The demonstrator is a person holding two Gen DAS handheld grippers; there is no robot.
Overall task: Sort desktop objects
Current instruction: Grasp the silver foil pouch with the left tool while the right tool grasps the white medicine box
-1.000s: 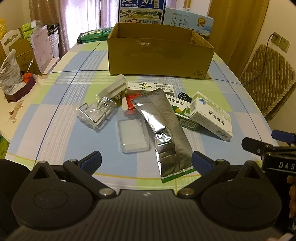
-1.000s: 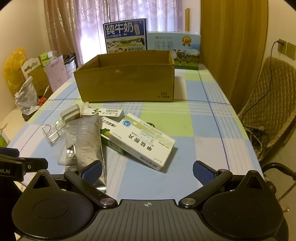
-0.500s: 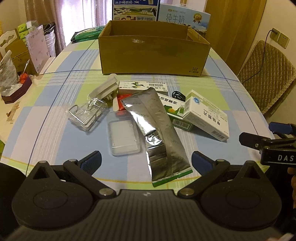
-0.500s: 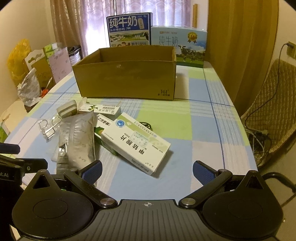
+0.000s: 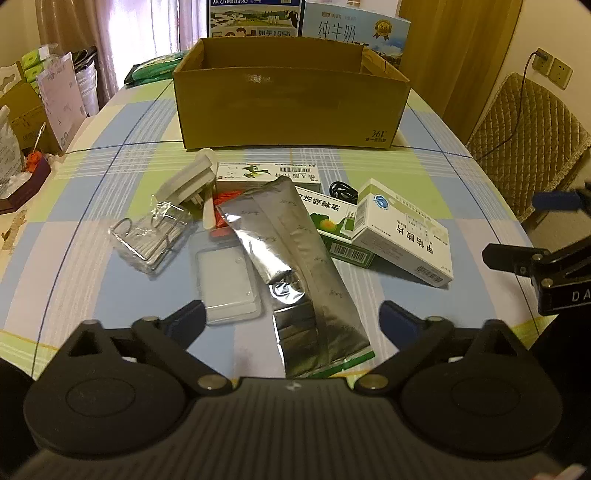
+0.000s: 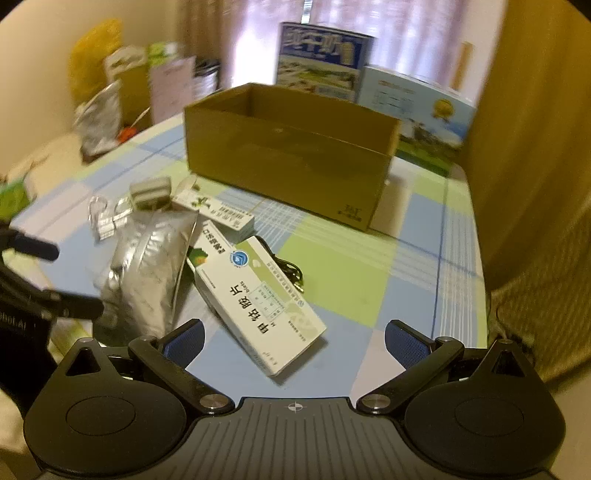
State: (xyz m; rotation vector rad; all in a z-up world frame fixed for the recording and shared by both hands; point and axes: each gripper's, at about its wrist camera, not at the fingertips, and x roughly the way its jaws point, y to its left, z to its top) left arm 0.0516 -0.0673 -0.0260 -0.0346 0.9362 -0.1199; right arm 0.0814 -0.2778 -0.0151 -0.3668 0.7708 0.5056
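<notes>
Room: curtained windows and milk cartons (image 5: pixel 255 16) stand behind a desk (image 5: pixel 92 155) under a checked blue, green and white cloth.
Cardboard box (image 5: pixel 291 99): open-topped at the far middle of the desk, close behind the clutter, so it reads as the place the things are meant to go; what it already holds is hidden by its walls.
Pile: a silver foil pouch (image 5: pixel 295 266) lies slantwise over a green and white box (image 5: pixel 332 229); a white medicine box (image 6: pixel 258 299) leans on that green box's far end, nearest the right side. A clear plastic case (image 5: pixel 227 277) and a wire clip in wrapping (image 5: pixel 147 236) lie to the left.
Left tongs (image 5: pixel 291 317): wide open, holding nothing, poised low over the near end of the pouch, probably to take it.
Right tongs (image 6: pixel 293 339): wide open and empty, aimed at the white medicine box; this view is blurred.
Risk: the pouch is slick and overlaps the boxes, so lifting it may drag them.
</notes>
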